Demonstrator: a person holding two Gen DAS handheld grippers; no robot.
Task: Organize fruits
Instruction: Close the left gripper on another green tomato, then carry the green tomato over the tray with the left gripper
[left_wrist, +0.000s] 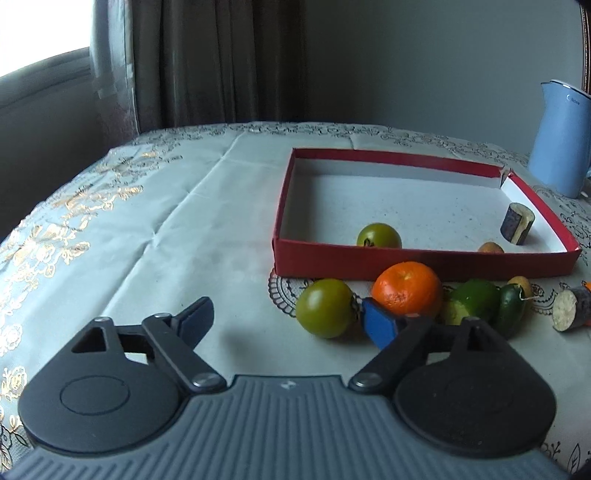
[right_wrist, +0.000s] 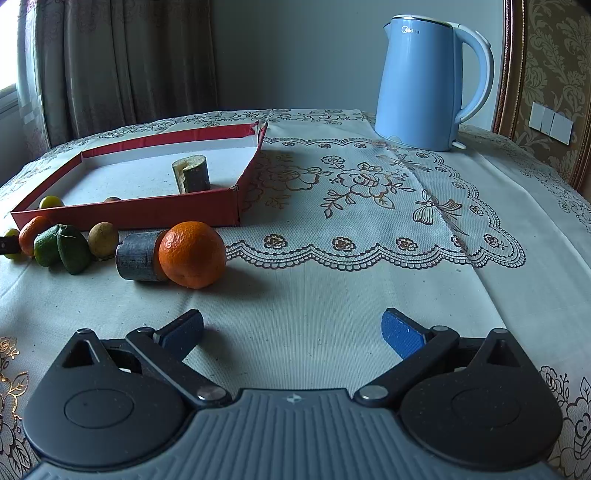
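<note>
A red box (left_wrist: 424, 264) (right_wrist: 125, 213) lies on the table and holds a green tomato (left_wrist: 378, 235), a cut dark vegetable piece (left_wrist: 517, 223) (right_wrist: 192, 173) and a small brownish fruit (left_wrist: 490, 247). In front of it lies a row: a green tomato (left_wrist: 325, 308), an orange (left_wrist: 406, 290), green limes (left_wrist: 476, 301) (right_wrist: 62, 249), a cut piece (left_wrist: 570, 308) (right_wrist: 138, 256) and a second orange (right_wrist: 192, 254). My left gripper (left_wrist: 288, 321) is open, empty, with the tomato just ahead between its fingers. My right gripper (right_wrist: 293, 334) is open and empty, below and right of the second orange.
A blue electric kettle (right_wrist: 424, 85) (left_wrist: 561, 136) stands at the back right on a lace mat (right_wrist: 369, 192). The tablecloth (left_wrist: 166, 221) is bare to the left of the box. Curtains and a wall stand behind the table.
</note>
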